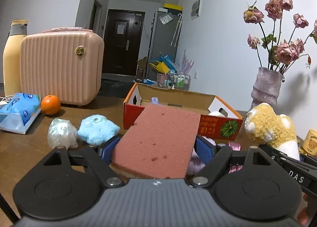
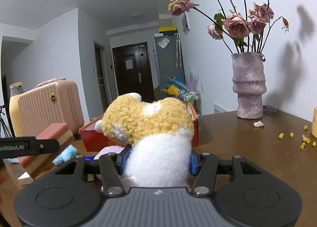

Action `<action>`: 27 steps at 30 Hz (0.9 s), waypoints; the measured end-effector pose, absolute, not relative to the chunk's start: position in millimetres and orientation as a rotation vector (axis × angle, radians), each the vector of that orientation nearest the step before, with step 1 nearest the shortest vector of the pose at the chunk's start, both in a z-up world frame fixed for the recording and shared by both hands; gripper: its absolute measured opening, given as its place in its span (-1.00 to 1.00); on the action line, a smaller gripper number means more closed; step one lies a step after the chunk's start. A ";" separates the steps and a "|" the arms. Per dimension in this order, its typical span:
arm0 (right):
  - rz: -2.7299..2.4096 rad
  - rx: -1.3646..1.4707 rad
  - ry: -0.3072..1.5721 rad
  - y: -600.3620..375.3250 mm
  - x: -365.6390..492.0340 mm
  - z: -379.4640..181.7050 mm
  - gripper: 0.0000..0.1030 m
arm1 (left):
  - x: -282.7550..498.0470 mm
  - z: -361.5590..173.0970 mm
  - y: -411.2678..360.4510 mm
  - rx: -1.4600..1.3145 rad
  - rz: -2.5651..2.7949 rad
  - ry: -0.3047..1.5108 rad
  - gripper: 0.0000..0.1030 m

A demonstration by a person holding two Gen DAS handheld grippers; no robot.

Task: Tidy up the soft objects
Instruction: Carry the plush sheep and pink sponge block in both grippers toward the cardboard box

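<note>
Pink sponge (image 1: 158, 139) pinched in left tool (image 1: 158, 148), hiding much of red cardboard box (image 1: 218, 126). Yellow-white plush toy (image 2: 152, 128) clamped in right tool (image 2: 157, 162), face unseen.

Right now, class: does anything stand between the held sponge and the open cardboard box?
Nothing visible does. The sponge, clamped in the left gripper, points straight at the box, whose open top holds only small items.

You have one pink sponge (image 1: 158, 139), one yellow plush toy (image 2: 148, 120), one blue plush toy (image 1: 97, 130), one orange (image 1: 50, 104), one cardboard box (image 1: 178, 96), one vase (image 2: 248, 86), and two claws.
</note>
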State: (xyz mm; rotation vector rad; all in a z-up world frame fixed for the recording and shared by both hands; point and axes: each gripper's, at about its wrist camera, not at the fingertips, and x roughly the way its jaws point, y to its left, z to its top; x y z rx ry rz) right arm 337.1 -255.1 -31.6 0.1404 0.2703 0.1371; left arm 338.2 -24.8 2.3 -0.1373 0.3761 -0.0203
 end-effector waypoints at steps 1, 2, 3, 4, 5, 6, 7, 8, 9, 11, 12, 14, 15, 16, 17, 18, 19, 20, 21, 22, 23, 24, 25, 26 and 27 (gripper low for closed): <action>0.132 0.136 0.266 -255.4 341.4 -31.6 0.04 | 340.6 3.1 -25.5 -0.140 -0.017 0.372 0.60; 0.127 0.134 0.264 -255.6 345.7 -31.8 0.04 | 343.6 3.9 -26.2 -0.141 -0.014 0.368 0.60; 0.125 0.135 0.263 -256.1 349.9 -31.9 0.04 | 346.5 4.6 -26.8 -0.142 -0.012 0.365 0.60; 0.122 0.138 0.263 -256.6 354.0 -32.0 0.04 | 349.1 5.0 -26.8 -0.144 -0.009 0.362 0.60; 0.119 0.141 0.263 -257.1 359.2 -31.9 0.04 | 352.4 5.5 -26.5 -0.148 -0.006 0.359 0.60; 0.117 0.144 0.262 -257.7 362.9 -32.0 0.04 | 355.2 6.0 -26.3 -0.151 -0.003 0.357 0.60; 0.116 0.146 0.260 -258.1 366.6 -32.0 0.04 | 358.2 6.5 -25.7 -0.152 0.001 0.354 0.60; 0.114 0.147 0.258 -258.6 371.0 -32.2 0.04 | 361.8 7.1 -26.1 -0.154 0.007 0.350 0.60; 0.112 0.147 0.255 -258.6 374.0 -32.3 0.04 | 365.0 7.5 -25.8 -0.156 0.010 0.347 0.60; 0.112 0.149 0.251 -259.3 382.0 -32.0 0.04 | 371.6 7.9 -25.6 -0.161 0.014 0.345 0.60; 0.114 0.153 0.249 -259.9 385.7 -32.0 0.04 | 374.8 7.8 -25.5 -0.162 0.016 0.345 0.60; 0.121 0.164 0.246 -261.5 393.3 -32.0 0.04 | 381.8 7.7 -25.7 -0.164 0.022 0.343 0.60; 0.122 0.168 0.246 -262.1 396.9 -31.9 0.04 | 384.4 7.6 -25.3 -0.164 0.022 0.342 0.60; 0.123 0.172 0.247 -262.4 399.9 -32.0 0.04 | 387.7 8.0 -25.4 -0.165 0.024 0.339 0.60; 0.126 0.175 0.248 -262.5 403.3 -32.4 0.04 | 391.2 8.5 -25.6 -0.166 0.026 0.336 0.60; 0.128 0.176 0.249 -262.2 405.5 -32.7 0.04 | 394.1 8.9 -25.6 -0.168 0.027 0.334 0.60; 0.129 0.176 0.249 -261.9 408.4 -32.7 0.04 | 397.2 9.5 -25.8 -0.170 0.028 0.331 0.60; 0.130 0.174 0.248 -261.4 411.5 -32.6 0.04 | 401.1 10.1 -25.9 -0.172 0.029 0.329 0.60; 0.131 0.171 0.246 -260.9 413.6 -32.9 0.04 | 403.9 10.4 -26.3 -0.172 0.029 0.327 0.60; 0.132 0.169 0.243 -260.7 416.8 -32.4 0.04 | 407.2 10.7 -26.9 -0.172 0.030 0.326 0.60; 0.132 0.166 0.239 -260.5 419.3 -32.1 0.04 | 410.5 10.9 -27.3 -0.172 0.030 0.324 0.60; 0.131 0.162 0.237 -260.1 422.4 -31.9 0.04 | 413.7 11.2 -27.6 -0.173 0.030 0.322 0.60; 0.131 0.159 0.235 -259.6 425.4 -31.9 0.04 | 417.1 11.7 -28.2 -0.174 0.030 0.320 0.60; 0.133 0.160 0.235 -259.3 429.0 -31.8 0.04 | 420.4 12.4 -28.4 -0.176 0.031 0.316 0.60; 0.136 0.162 0.234 -259.1 431.7 -31.7 0.04 | 423.3 13.1 -28.5 -0.178 0.031 0.313 0.60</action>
